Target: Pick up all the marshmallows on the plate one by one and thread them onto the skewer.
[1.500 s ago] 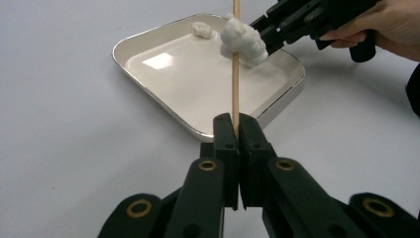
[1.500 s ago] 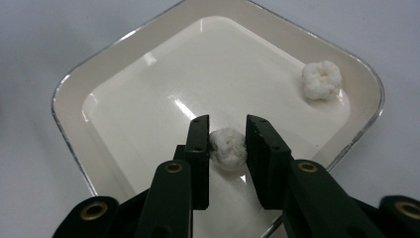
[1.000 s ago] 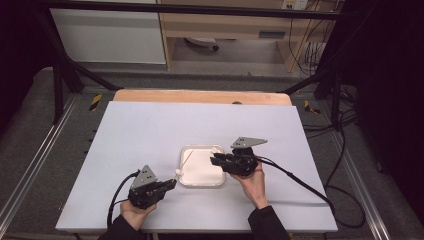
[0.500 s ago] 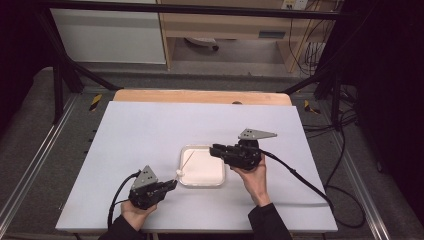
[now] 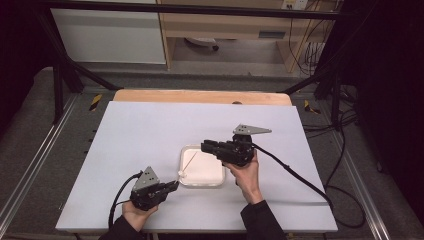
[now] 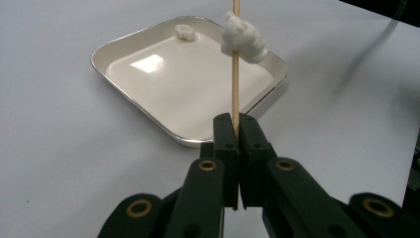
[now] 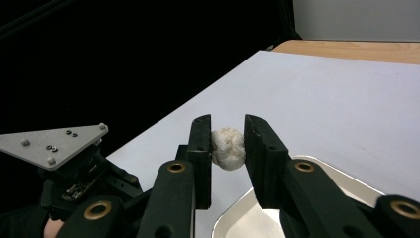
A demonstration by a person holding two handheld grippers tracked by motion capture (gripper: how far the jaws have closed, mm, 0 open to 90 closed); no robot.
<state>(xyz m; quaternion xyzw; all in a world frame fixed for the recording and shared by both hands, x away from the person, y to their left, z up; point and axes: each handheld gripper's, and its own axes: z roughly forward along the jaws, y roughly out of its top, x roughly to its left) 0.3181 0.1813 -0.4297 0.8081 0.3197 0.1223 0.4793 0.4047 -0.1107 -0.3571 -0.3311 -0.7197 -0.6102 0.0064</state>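
Progress looks partial: one soft white lump point(image 6: 243, 38) is already threaded on the wooden skewer point(image 6: 236, 79), a second white ball point(image 7: 228, 148) is pinched and lifted for threading, and a third small piece point(image 6: 185, 32) waits in the tray, so at least two pieces seem left to spear.

Largest is the table point(image 5: 150, 135), a flat matte sheet of pale grey-white with a strip of bare wood along its far edge. On it, near the person's side, sits the tray point(image 5: 217, 180), a shallow rounded-corner square with a glossy cream inside and a thin shiny metal rim.

The left gripper point(image 6: 236, 126), black plastic with brass-coloured pivots, is clenched tight on the lower end of the skewer, which slants up over the tray's near-left corner. The right gripper point(image 7: 227, 136) hangs above the tray's far-right side, its jaws grasping the ball between flat pads.

The skewer is a thin, straight, pale stick. The lumps are cottony or doughy, irregular and matte, and would likely squash or tear if squeezed hard.
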